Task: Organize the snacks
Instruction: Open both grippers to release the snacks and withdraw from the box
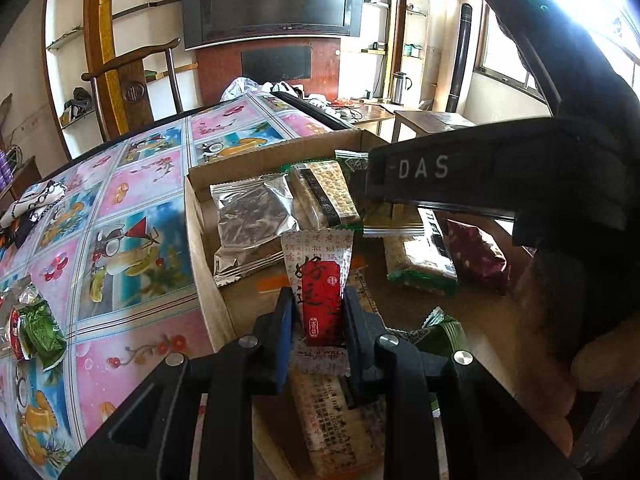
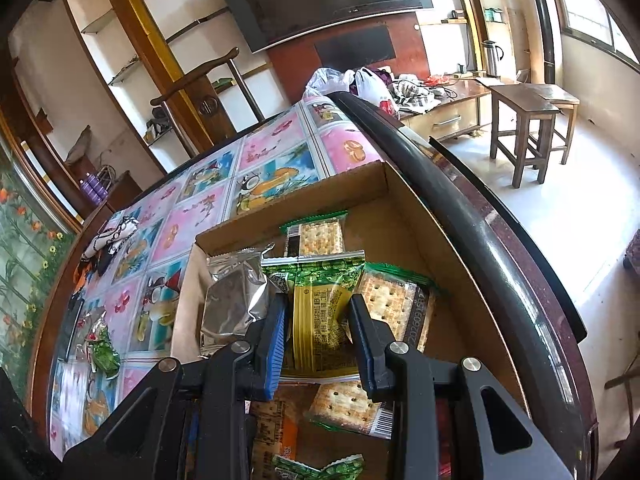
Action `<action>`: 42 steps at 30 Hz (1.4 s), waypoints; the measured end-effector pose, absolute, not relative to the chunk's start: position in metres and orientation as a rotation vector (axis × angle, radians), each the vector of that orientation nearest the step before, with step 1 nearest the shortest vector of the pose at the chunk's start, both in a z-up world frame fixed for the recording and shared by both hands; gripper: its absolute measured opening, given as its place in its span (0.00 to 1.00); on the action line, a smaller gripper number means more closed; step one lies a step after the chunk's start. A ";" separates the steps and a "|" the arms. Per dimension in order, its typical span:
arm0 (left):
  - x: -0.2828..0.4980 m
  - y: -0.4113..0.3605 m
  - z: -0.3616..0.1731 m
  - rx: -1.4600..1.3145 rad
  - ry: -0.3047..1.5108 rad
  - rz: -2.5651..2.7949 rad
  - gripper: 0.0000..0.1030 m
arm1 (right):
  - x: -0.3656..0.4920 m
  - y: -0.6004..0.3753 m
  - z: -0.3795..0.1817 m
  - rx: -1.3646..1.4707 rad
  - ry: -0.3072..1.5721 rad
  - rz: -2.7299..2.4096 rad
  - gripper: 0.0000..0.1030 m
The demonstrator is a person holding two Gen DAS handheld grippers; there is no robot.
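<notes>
So the round table with the pink-and-blue fruit-print cover (image 2: 208, 208) carries a shallow brown cardboard box (image 2: 404, 216) at its right edge, loaded with wrapped snacks. Over the box, the right gripper (image 2: 318, 328) is pinching a green-and-yellow foil snack packet (image 2: 316, 312), and the left gripper (image 1: 318, 320) is clamped on a small red-and-white paper-wrapped candy (image 1: 320, 288). A silver foil pouch (image 1: 250, 220) lies in the box's far left corner

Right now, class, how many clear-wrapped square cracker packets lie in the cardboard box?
3 in the right wrist view: far packet, right packet, near packet. Others may be hidden under the grippers.
</notes>
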State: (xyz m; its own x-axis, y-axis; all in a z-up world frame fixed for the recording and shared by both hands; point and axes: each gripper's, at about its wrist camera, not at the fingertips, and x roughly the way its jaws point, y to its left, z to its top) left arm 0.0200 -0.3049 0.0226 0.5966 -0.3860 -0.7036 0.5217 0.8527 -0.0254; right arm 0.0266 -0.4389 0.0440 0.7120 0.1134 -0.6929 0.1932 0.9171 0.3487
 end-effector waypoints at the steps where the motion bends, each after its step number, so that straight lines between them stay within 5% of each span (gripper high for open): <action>1: 0.020 -0.305 0.022 0.190 0.768 -0.531 0.22 | 0.027 -0.438 0.044 0.418 0.783 -0.046 0.31; 18: 0.021 -0.305 0.022 0.192 0.769 -0.530 0.25 | 0.027 -0.439 0.044 0.428 0.783 -0.045 0.33; 42: 0.016 -0.299 0.033 0.180 0.704 -0.503 0.52 | 0.014 -0.443 0.054 0.457 0.705 -0.027 0.34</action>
State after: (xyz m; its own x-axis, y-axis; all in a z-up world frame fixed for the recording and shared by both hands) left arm 0.0158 -0.2994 0.0334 0.6492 -0.3810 -0.6583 0.4999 0.8661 -0.0083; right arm 0.0136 -0.4427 0.0543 0.7656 0.1282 -0.6304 0.1755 0.9012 0.3963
